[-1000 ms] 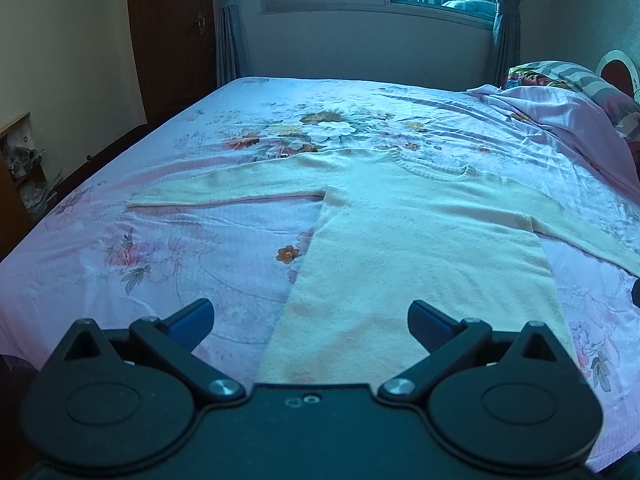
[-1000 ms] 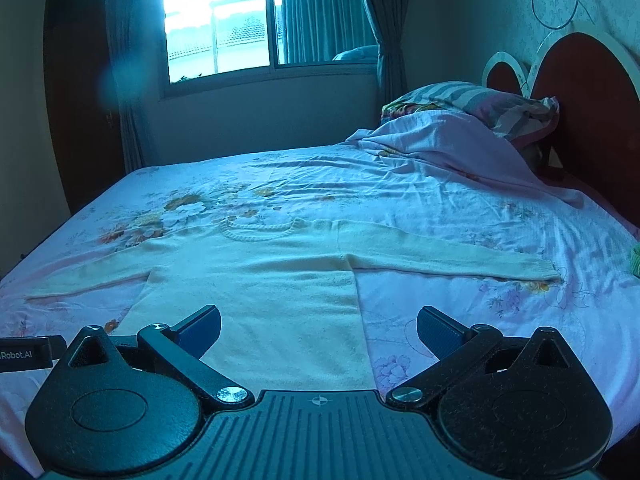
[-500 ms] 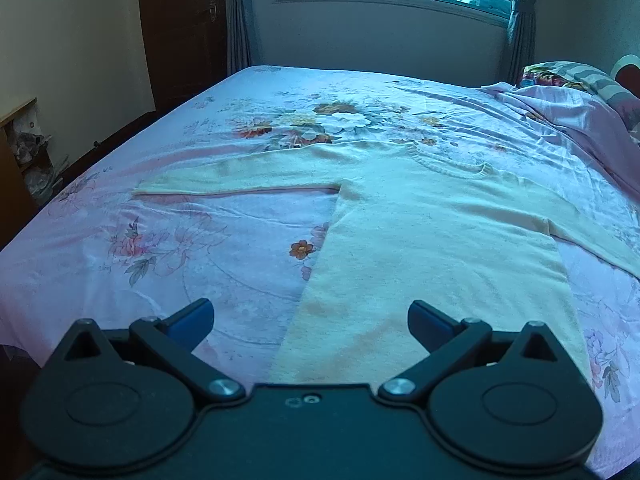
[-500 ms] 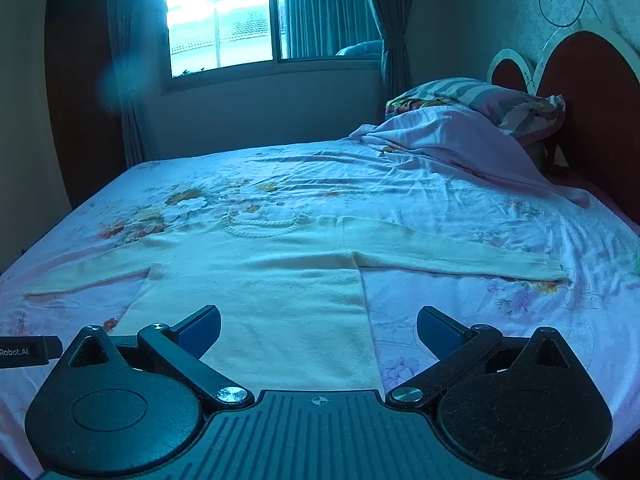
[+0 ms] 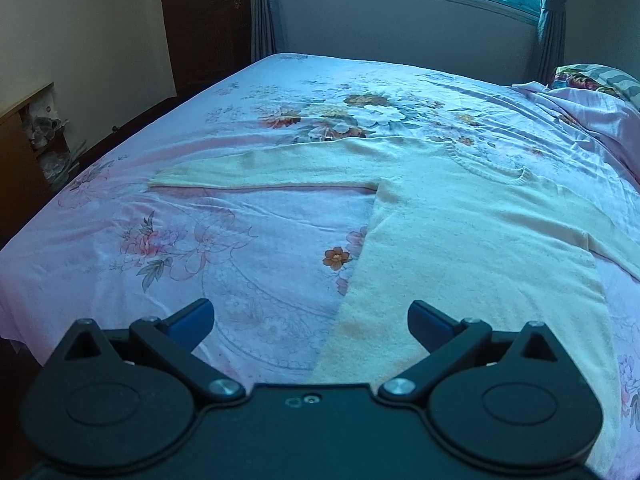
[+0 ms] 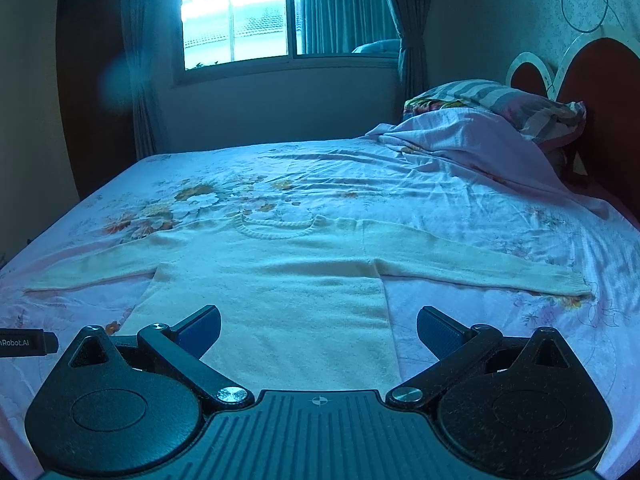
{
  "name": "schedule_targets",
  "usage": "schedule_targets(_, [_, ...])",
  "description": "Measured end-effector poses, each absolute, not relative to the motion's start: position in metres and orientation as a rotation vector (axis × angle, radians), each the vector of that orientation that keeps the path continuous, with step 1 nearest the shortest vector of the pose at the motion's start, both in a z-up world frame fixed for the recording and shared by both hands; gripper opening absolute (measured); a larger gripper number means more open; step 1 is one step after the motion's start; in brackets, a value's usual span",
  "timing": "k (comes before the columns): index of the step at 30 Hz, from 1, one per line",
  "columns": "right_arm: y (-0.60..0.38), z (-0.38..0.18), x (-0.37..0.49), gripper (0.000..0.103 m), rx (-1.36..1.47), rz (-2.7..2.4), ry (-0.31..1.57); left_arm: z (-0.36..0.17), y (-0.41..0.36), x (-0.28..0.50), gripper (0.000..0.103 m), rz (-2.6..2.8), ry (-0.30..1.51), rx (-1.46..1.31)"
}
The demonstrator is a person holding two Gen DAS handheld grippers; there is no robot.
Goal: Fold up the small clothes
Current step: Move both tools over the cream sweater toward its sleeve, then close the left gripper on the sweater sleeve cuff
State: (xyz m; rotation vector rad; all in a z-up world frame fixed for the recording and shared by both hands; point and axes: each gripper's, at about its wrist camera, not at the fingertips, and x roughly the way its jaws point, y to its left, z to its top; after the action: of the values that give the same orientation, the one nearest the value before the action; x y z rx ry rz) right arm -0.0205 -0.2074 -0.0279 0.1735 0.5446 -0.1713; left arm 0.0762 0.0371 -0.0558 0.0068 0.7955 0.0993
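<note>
Here the cream sweater (image 6: 280,280) lies flat on the bed (image 6: 460,200), both hand-held grippers (image 5: 310,320) (image 6: 318,326) wide, empty.

Cream sweater (image 6: 280,280) flat (sleeves outspread).

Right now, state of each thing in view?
Cream knit sweater: flat on the bed, unfolded, both sleeves spread out.
Left gripper: open, empty, above the hem.
Right gripper: open, empty, above the hem.
Floral pink bedsheet: spread, lightly wrinkled.
Window curtains: partly drawn.
</note>
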Motion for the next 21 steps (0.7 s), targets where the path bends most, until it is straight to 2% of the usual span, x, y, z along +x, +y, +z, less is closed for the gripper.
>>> schedule_targets(15, [-0.202, -0.049, 0.047, 0.103, 0.155, -0.133, 0.589, -0.081, 0.065, 0.156, 0.101, 0.143, 0.837, -0.045])
schedule_targets(21, [-0.197, -0.062, 0.077, 0.103, 0.149, -0.115, 0.610, -0.098, 0.086, 0.193, 0.095, 0.172, 0.871, -0.085])
